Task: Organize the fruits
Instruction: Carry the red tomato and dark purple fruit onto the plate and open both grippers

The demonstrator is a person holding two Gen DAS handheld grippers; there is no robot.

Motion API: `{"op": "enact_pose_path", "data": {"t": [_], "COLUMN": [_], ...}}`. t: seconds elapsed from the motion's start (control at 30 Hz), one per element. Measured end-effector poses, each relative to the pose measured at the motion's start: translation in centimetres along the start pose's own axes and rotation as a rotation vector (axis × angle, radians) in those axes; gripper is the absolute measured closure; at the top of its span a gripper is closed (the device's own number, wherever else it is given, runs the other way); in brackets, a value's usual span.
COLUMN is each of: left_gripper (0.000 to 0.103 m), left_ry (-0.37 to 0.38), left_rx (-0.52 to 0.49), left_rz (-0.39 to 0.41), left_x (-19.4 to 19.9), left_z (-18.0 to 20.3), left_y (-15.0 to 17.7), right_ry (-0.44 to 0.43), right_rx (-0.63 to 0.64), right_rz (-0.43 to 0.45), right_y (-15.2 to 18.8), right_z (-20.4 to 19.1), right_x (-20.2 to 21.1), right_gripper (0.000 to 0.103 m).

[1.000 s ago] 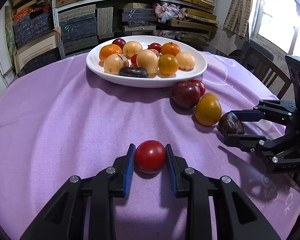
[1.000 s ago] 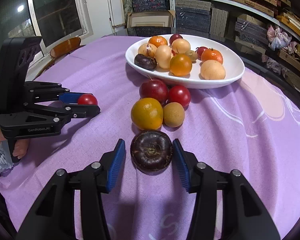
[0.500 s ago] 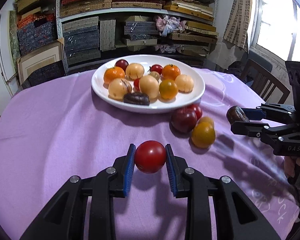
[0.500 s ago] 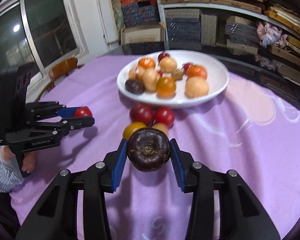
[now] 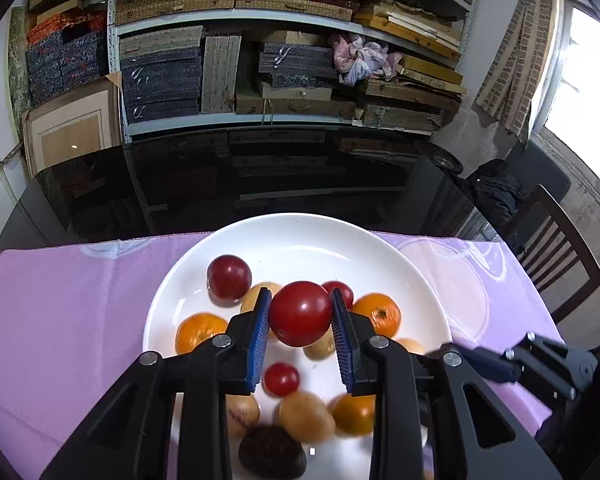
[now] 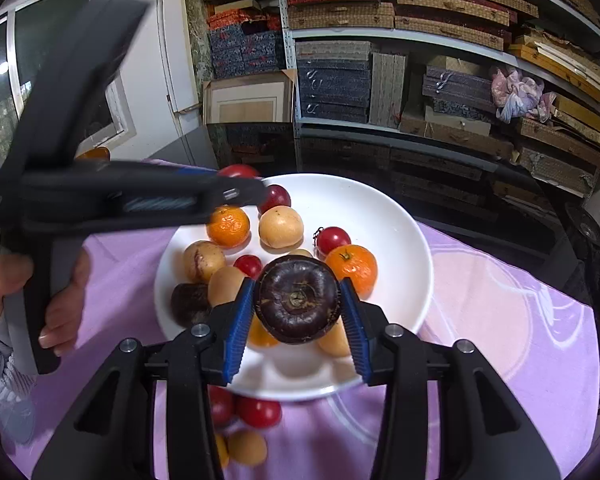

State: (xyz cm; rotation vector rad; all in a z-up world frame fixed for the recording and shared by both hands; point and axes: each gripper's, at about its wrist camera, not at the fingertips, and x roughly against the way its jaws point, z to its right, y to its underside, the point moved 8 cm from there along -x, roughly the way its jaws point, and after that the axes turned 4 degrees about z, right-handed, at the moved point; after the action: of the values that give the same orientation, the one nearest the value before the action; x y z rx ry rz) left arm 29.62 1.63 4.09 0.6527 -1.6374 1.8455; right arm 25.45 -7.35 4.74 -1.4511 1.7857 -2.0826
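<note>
Two claws are being held over the white plate [image 6: 400, 248]. The left claw [image 5: 300, 316] is clamped shut on a smooth, glossy red tomato [image 5: 300, 313], which is being carried above the plate's middle. The right claw [image 6: 298, 306] is gripped on a dark, wrinkled, round purple fruit [image 6: 297, 299], suspended over the plate's near half. In the right wrist view, two ribbed oranges [image 6: 228, 225], three pale tan fruits, several small red ones and another dark fruit [image 6: 190, 304] are lying on the plate, partly hidden by the claws. At least four more fruits, among them two red [image 6: 258, 411] and one tan [image 6: 247, 447], are lying on the purple cloth [image 6: 500, 340] covering the counter, just before the plate. Shelves [image 6: 440, 40] of stacked woven boxes are standing behind.
</note>
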Motion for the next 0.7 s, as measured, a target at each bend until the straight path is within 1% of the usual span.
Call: {"op": "enact_pose_path", "data": {"t": [0.07,0.2,0.3,0.37,0.4,0.43,0.5,0.57,0.6,0.63,0.7], "left_gripper": [0.073,0.073,0.072,0.069,0.061,0.058,0.057,0.057,0.054,0.048,0.04], "left_ry": [-0.005,-0.052,-0.057,-0.079,-0.085,-0.086,-0.079,-0.08,-0.081,-0.08,-0.088], "left_rx": [0.014,0.012,0.023,0.005,-0.005,-0.01,-0.005,-0.001,0.001,0.004,0.006], "left_rz": [-0.039,-0.096,-0.128,-0.121,-0.115,-0.112,-0.105,-0.079,-0.064,-0.048,-0.007], "left_x": [-2.3,-6.3,-7.8,-8.1,-8.1,-8.0,-7.4,-6.0,-5.0,-3.9,-1.1], "left_z": [0.1,-0.1,-0.3,-0.3,-0.2,-0.2,-0.1,-0.3,-0.5,-0.8,-1.5], "left_y": [-0.7,-1.0,-0.7,-0.6,-0.6,-0.6,-0.6,-0.8,-0.9,-0.9,-0.4], "right_ry": [0.0,-0.008,-0.02,-0.033,-0.038,-0.043,-0.049,-0.055,-0.059,-0.064,-0.069], "right_rx": [-0.003,-0.035,-0.047,-0.05,-0.05,-0.052,-0.059,-0.07,-0.075,-0.081,-0.1], "right_rz": [-0.013,-0.029,-0.042,-0.028,-0.029,-0.033,-0.028,-0.016,0.003,0.025,0.077], "right_y": [-0.2,-0.3,-0.1,-0.1,-0.1,0.1,0.1,-0.3,-0.7,-1.1,-1.8], "right_z": [-0.1,0.4,0.7,0.9,0.8,0.9,1.1,1.7,1.9,2.0,2.6], "right_x": [-1.7,-4.2,-5.0,-5.1,-5.2,-5.1,-4.8,-4.0,-3.1,-1.9,0.9], "right_gripper": [0.061,0.061,0.061,0.06,0.06,0.06,0.058,0.055,0.055,0.054,0.039]}}
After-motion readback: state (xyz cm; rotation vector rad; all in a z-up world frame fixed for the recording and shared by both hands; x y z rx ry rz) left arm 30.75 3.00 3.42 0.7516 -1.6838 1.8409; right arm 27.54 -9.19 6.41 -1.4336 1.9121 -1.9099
